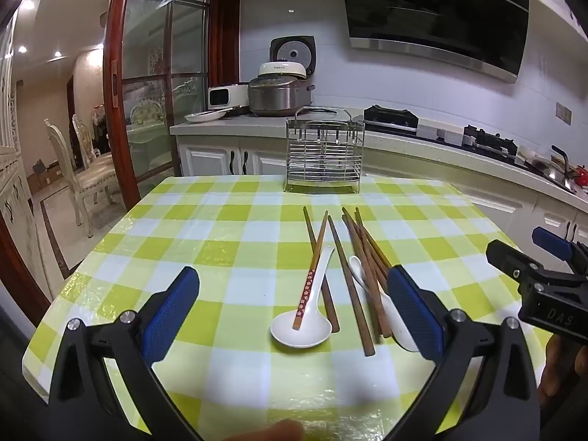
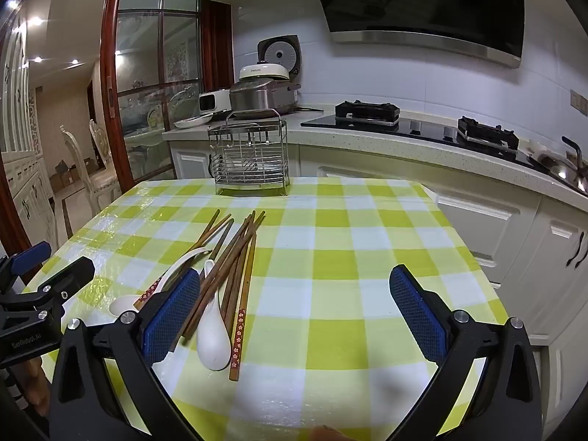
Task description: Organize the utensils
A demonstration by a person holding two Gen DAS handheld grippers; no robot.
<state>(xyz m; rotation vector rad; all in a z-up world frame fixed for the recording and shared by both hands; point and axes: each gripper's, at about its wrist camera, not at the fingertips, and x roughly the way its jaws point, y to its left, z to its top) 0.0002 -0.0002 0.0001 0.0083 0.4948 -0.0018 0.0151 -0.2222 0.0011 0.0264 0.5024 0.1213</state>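
Wooden brown chopsticks [image 1: 352, 257] are lying tangled over two white ceramic spoons [image 1: 307, 316] at centre frame, so grabbing with my empty, wide-apart left gripper [image 1: 294, 316] and right gripper [image 2: 294, 316] is risking scattering them.

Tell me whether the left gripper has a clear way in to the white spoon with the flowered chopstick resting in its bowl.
Probably yes. The left gripper is open, and the white spoon lies on the tablecloth between and just ahead of its fingers, nothing blocking it. But the flowered chopstick rests in its bowl and would likely shift.
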